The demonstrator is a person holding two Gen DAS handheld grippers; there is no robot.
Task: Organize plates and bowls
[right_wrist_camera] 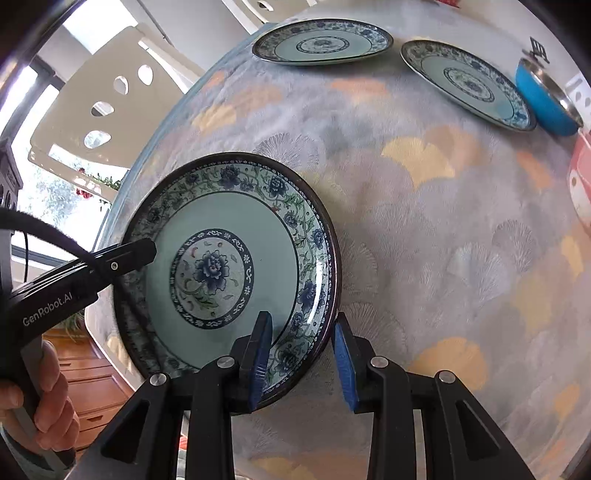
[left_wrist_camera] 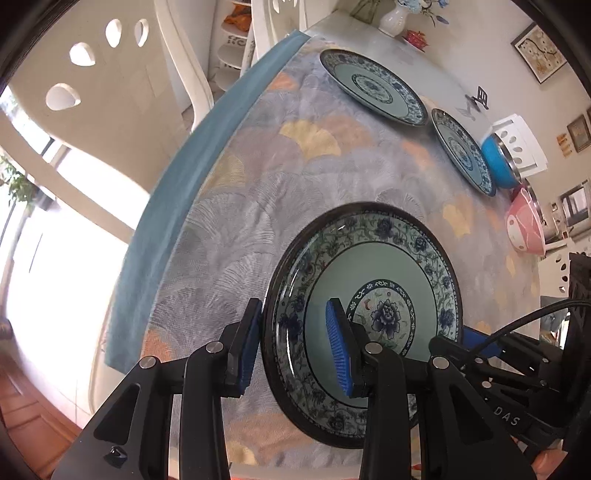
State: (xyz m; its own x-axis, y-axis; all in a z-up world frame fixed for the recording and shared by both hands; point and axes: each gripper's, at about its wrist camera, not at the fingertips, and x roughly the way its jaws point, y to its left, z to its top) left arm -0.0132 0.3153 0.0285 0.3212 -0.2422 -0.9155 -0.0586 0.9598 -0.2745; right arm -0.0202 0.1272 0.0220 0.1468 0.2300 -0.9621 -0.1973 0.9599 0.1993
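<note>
Near plate: a dark-rimmed plate (left_wrist_camera: pixel 369 280) with a blue peony centre and a floral border lies on my desk (left_wrist_camera: pixel 258 184), on a grey cloth printed with yellow and orange ginkgo leaves; it sits toward the desk's near edge, well apart from the other dishes.

Left claw: my left claw (left_wrist_camera: pixel 295 347) straddles the plate's left rim, one blue-padded finger (left_wrist_camera: pixel 247 350) outside the rim and the other over the plate's well. The jaws stand apart with a gap on the inner side, so I read the claw as unclenched around the rim, not pinching it. In the right wrist view its black finger (right_wrist_camera: pixel 129 254) reaches over the same rim.

Right claw: my right claw (right_wrist_camera: pixel 303 362) brackets the plate's right rim, one blue pad (right_wrist_camera: pixel 260 362) above the floral border and the other outside on the cloth. The jaws are parted; whether either pad touches the rim I cannot tell.

Far plates: two blue-patterned plates with pale green centres lie flat at the far side of the desk, the larger one (right_wrist_camera: pixel 321 44) to the left and the second (right_wrist_camera: pixel 469 83) just beside it to the right.

Bowls: a blue bowl (right_wrist_camera: pixel 543 99) with a metal rim stands touching or just beside the second plate; a pink bowl (left_wrist_camera: pixel 524 225) stands near it at the desk's right edge.

Surroundings: white chairs (left_wrist_camera: pixel 92 92) with oval cut-outs stand beyond the desk's left side; a white vase (left_wrist_camera: pixel 393 18) stands at the far end.
</note>
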